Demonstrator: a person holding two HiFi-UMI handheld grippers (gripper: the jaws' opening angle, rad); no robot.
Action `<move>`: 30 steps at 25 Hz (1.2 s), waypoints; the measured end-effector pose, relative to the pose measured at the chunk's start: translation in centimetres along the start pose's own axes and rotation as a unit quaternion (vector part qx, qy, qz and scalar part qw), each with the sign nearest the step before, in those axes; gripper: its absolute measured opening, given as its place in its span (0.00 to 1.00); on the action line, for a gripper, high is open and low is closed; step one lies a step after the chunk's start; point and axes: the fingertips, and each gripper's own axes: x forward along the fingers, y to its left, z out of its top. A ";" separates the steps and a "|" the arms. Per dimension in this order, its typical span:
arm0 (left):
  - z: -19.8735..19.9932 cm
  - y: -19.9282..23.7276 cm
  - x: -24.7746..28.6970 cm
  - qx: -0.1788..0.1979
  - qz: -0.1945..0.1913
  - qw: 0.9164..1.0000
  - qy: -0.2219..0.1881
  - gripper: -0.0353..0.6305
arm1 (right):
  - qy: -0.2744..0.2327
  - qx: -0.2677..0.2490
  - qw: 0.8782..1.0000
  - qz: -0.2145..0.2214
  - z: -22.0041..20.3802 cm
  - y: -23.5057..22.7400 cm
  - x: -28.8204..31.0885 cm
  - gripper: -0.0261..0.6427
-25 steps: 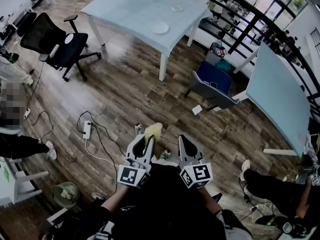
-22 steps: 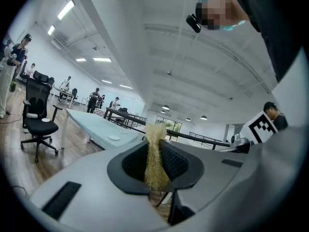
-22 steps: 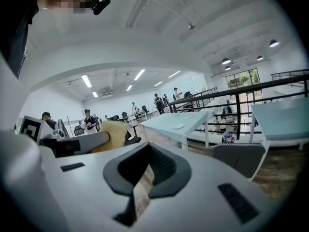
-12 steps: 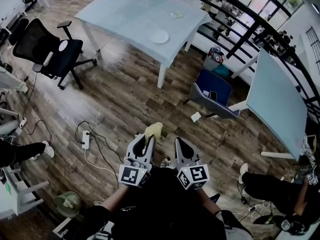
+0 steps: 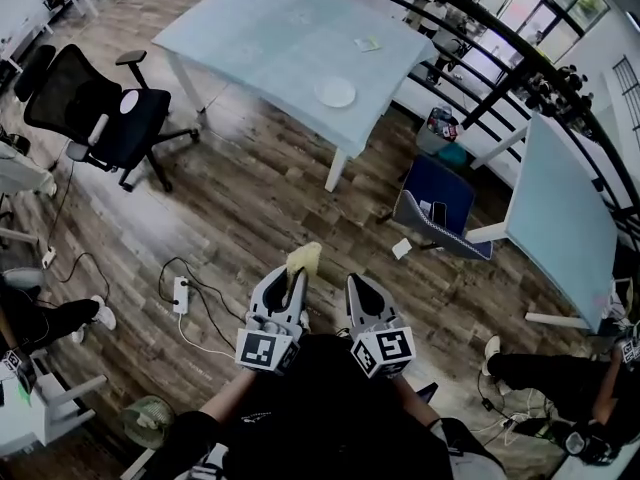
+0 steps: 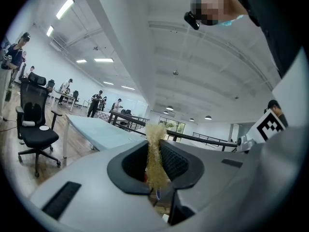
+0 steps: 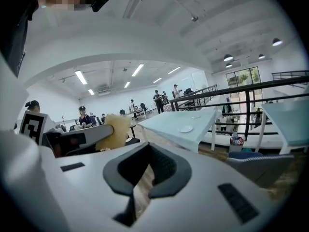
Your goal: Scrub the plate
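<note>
Low before our body: we hold both grippers side by side above the wooden floor (image 5: 250, 198), well apart from the tabletop (image 5: 260, 38).
Left gripper (image 5: 288, 279): clamped on a yellowish scrub sponge (image 5: 305, 259), which sits squeezed thin between the dark pads and sticks out past the tips.
Right gripper (image 5: 352, 286): jaws drawn almost together, with only a slit of floor showing between the pads and nothing in them.
Plate (image 5: 335, 92): white and round, lying flat on the pale blue tabletop near its closer edge, well ahead of both grippers.
Small pale item (image 5: 368, 43): lies beyond the plate; we cannot tell what it is.
Surroundings: a black office chair (image 5: 95, 103) stands left of the tabletop, and a white power strip (image 5: 181, 295) lies on the floor left of our left gripper.
</note>
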 end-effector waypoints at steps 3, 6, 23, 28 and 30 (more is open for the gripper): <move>1.5 2.4 0.8 0.004 -0.003 1.000 -0.012 0.16 | -0.006 0.000 1.000 -0.003 0.8 0.9 2.5 0.05; 2.8 5.1 1.2 0.009 -0.003 1.000 -0.019 0.16 | -0.014 -0.005 1.000 -0.004 1.9 2.3 4.9 0.05; 4.8 10.7 2.2 0.016 -0.017 1.000 -0.020 0.16 | -0.035 -0.015 0.999 -0.039 4.3 4.5 10.1 0.05; 5.1 12.4 1.8 0.024 -0.003 0.999 -0.028 0.16 | -0.039 -0.020 0.999 -0.026 4.5 5.4 11.4 0.05; 5.2 13.0 2.0 0.027 0.003 0.999 -0.032 0.16 | -0.040 -0.022 0.999 -0.023 4.7 5.3 12.2 0.05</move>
